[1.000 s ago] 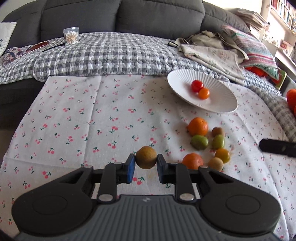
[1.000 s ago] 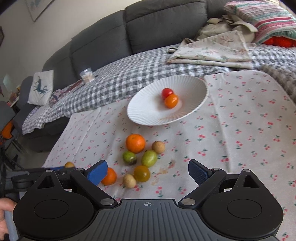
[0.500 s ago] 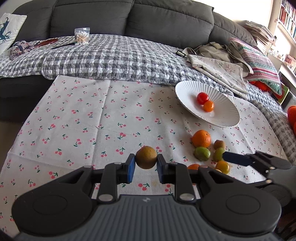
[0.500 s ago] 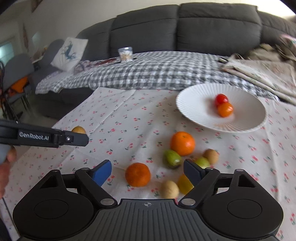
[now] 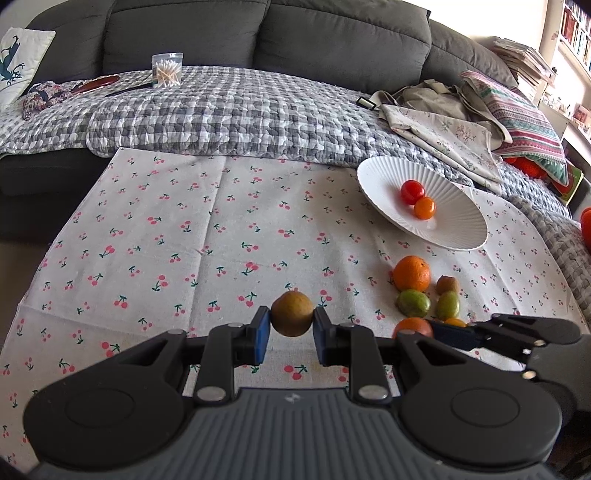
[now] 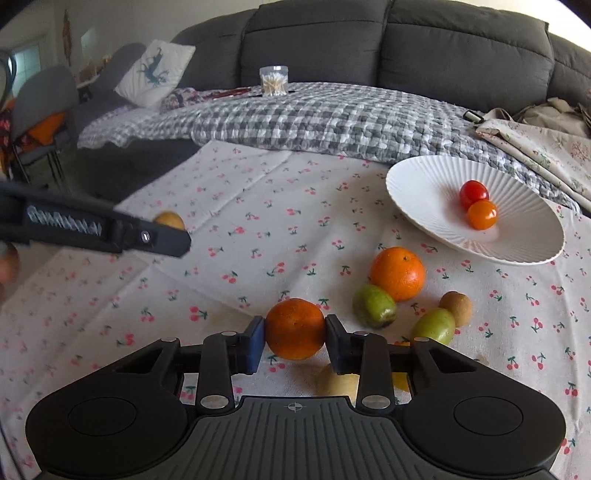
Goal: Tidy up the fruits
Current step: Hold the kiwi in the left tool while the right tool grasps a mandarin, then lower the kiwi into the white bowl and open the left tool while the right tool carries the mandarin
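My left gripper (image 5: 291, 332) is shut on a small brown round fruit (image 5: 292, 313), held above the cherry-print cloth. My right gripper (image 6: 294, 341) is shut on an orange (image 6: 295, 328) at the near edge of the fruit pile. In the right wrist view the left gripper shows as a blurred black bar at the left with the brown fruit (image 6: 169, 220) behind it. A white ribbed plate (image 6: 436, 206) holds a red tomato (image 6: 473, 192) and an orange tomato (image 6: 481, 214). A second orange (image 6: 397, 272), two green fruits (image 6: 373, 305) and a brown one (image 6: 456, 302) lie on the cloth.
A yellowish fruit (image 6: 338, 382) lies under the right gripper. A grey checked quilt (image 5: 229, 110) and dark sofa (image 5: 258, 33) lie behind the cloth, with a jar of cotton swabs (image 5: 167, 70). Folded cloths and a striped pillow (image 5: 524, 122) sit right of the plate.
My right gripper has moved in on the near orange and shut on it. My left gripper still holds the brown fruit and has drawn back and up a little.
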`<state>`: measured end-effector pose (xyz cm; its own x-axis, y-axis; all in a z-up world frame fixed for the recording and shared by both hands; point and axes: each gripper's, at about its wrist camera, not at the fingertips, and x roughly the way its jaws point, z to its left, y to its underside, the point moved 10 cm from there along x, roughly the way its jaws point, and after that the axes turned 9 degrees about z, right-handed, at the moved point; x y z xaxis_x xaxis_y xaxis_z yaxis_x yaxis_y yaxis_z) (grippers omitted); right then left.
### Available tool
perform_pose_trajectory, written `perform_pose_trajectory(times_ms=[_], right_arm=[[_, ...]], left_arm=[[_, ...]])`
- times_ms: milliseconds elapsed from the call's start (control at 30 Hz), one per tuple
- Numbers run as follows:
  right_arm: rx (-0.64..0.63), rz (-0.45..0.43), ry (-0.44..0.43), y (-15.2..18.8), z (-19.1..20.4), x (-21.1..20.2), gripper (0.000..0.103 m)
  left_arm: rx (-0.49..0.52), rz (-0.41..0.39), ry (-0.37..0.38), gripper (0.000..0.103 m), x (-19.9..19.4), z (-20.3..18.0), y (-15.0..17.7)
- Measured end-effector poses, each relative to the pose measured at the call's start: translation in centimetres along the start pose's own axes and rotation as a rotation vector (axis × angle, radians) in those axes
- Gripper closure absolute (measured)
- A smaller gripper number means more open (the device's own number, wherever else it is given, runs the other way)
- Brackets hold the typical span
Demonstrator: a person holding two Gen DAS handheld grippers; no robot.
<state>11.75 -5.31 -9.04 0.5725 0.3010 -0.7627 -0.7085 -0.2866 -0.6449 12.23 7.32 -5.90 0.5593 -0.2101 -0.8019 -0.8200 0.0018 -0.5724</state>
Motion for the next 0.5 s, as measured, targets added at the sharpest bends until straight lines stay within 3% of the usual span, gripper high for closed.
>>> perform_pose_trajectory(times_ms=[500], right_arm=[[0.080,-0.018,-0.016,-0.7,-2.3,-2.8,0.070]], left_arm=[[0.014,0.002,-0.012,0.080,0.5,-0.3,-0.1]])
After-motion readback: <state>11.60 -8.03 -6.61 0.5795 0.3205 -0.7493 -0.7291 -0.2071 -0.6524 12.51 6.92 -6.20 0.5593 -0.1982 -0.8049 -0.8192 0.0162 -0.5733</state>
